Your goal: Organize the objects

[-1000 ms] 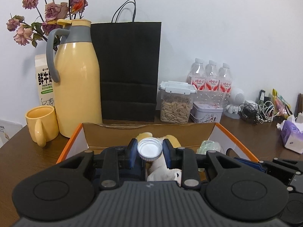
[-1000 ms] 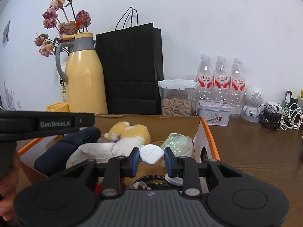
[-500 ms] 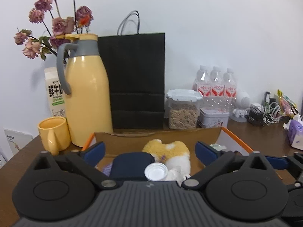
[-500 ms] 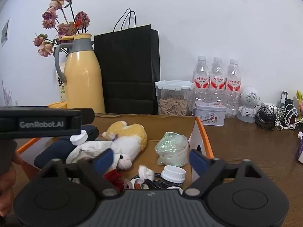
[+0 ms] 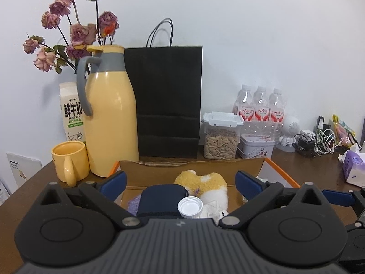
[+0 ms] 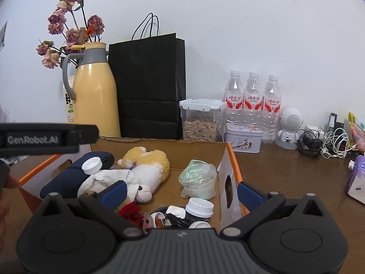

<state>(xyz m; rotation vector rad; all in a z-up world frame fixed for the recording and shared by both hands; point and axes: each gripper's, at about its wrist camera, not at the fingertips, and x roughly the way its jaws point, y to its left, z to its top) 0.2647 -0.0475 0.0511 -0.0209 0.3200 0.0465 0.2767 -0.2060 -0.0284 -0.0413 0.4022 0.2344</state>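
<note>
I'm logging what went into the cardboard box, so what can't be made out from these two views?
- Left wrist view: the box floor near the camera, hidden by the left gripper body.
- Right wrist view: the small items at the box's near edge, cut off by the right gripper body.
- Right wrist view: milk carton, mostly behind the yellow thermos.

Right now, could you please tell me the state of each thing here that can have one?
Left gripper: open, empty.
Right gripper: opening, nothing between its fingers.
Cardboard box: open-topped, holding clutter.
White cap: loose on the navy pouch.
Seed container: lid on.
Water bottles: capped, upright.
Yellow mug: upright.
</note>
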